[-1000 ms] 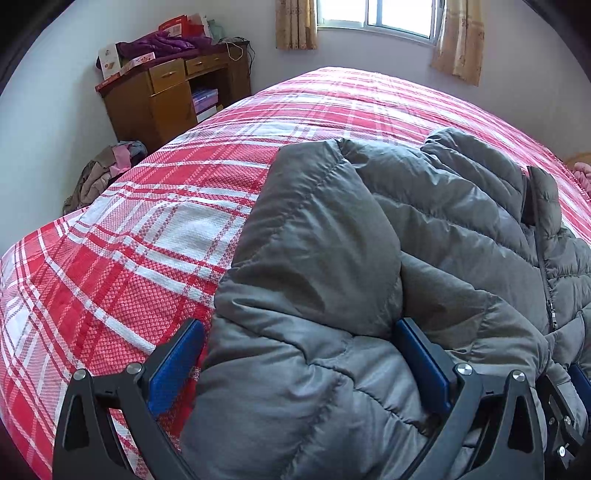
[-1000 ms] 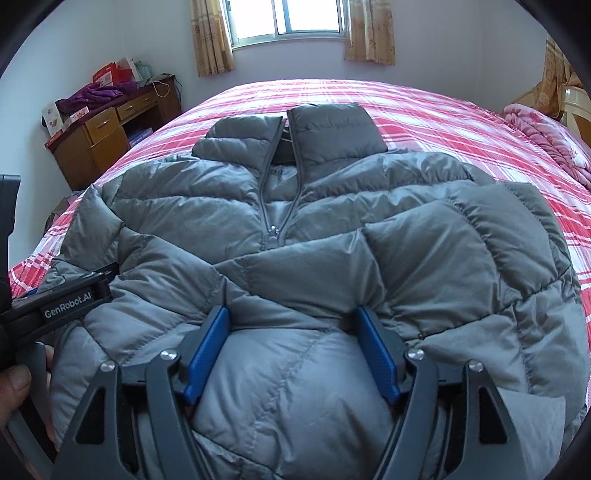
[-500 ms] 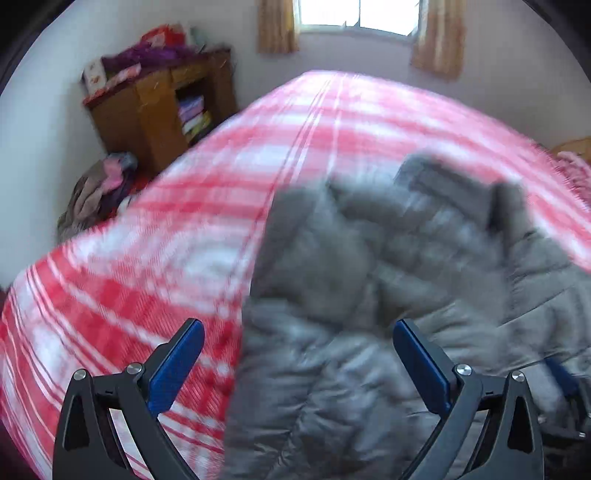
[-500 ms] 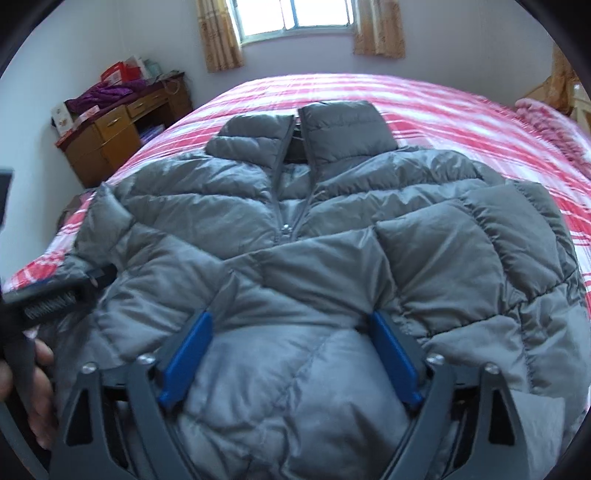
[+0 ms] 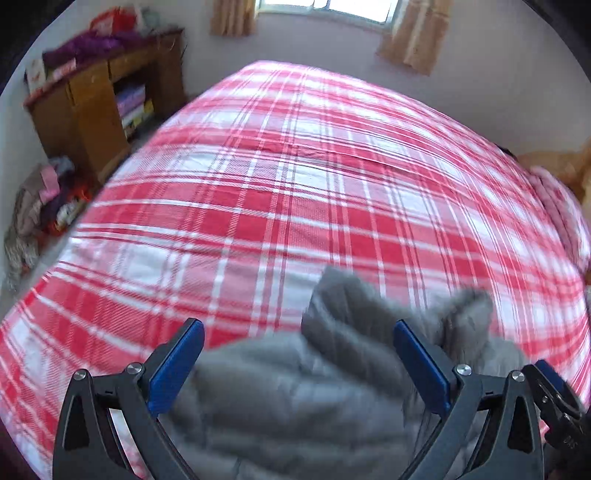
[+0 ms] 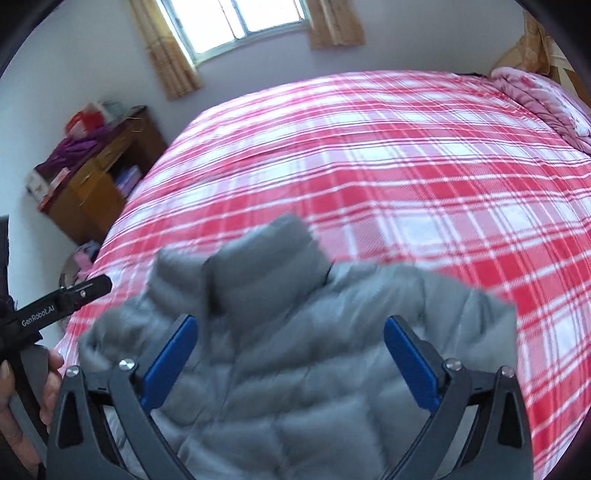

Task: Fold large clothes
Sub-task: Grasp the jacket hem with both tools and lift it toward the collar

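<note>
A grey quilted jacket [image 6: 303,369] lies on a red-and-white plaid bedspread [image 6: 369,166].

Right gripper [image 6: 290,365]: black triangular arms with cut-outs, silver screws, blue pads. Left gripper [image 5: 299,365] looks alike; at nine o'clock in the right view its black bar reads "GenRobot.AI".

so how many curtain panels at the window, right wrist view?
2. One curtain panel hangs at the window's left side, the other curtain panel at its right. Both are cut off by the frame's top edge; nothing suggests more.
</note>
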Motion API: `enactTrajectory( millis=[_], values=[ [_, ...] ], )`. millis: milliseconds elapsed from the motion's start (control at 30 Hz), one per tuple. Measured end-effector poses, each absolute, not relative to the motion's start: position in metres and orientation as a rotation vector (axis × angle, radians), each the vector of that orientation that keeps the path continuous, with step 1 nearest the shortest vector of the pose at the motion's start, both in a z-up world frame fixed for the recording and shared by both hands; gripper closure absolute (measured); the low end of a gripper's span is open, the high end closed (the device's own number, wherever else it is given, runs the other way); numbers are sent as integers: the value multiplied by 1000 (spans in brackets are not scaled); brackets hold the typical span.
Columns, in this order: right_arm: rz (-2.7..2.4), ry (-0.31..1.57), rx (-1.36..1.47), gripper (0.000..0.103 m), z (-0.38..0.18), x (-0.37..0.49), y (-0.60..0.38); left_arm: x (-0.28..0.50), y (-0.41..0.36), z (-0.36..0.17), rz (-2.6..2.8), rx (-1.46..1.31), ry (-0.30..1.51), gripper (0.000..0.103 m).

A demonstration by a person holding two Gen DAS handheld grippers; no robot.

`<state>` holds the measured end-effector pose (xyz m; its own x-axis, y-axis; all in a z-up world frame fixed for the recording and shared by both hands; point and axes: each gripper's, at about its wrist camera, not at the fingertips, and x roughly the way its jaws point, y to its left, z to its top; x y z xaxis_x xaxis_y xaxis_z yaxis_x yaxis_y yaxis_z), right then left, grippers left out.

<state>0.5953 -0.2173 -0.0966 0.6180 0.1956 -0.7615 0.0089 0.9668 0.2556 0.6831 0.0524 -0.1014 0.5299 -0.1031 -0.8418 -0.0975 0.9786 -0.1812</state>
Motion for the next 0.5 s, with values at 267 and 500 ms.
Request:
enactTrajectory(
  millis=[267,500],
  values=[
    [83,937,262,0,-97,670,-224,747,39,-135,17,-217,1057,1],
    [161,1102,231,9,-128,705,-214,734,27,-150,-62,-179,1065,7]
  ],
)
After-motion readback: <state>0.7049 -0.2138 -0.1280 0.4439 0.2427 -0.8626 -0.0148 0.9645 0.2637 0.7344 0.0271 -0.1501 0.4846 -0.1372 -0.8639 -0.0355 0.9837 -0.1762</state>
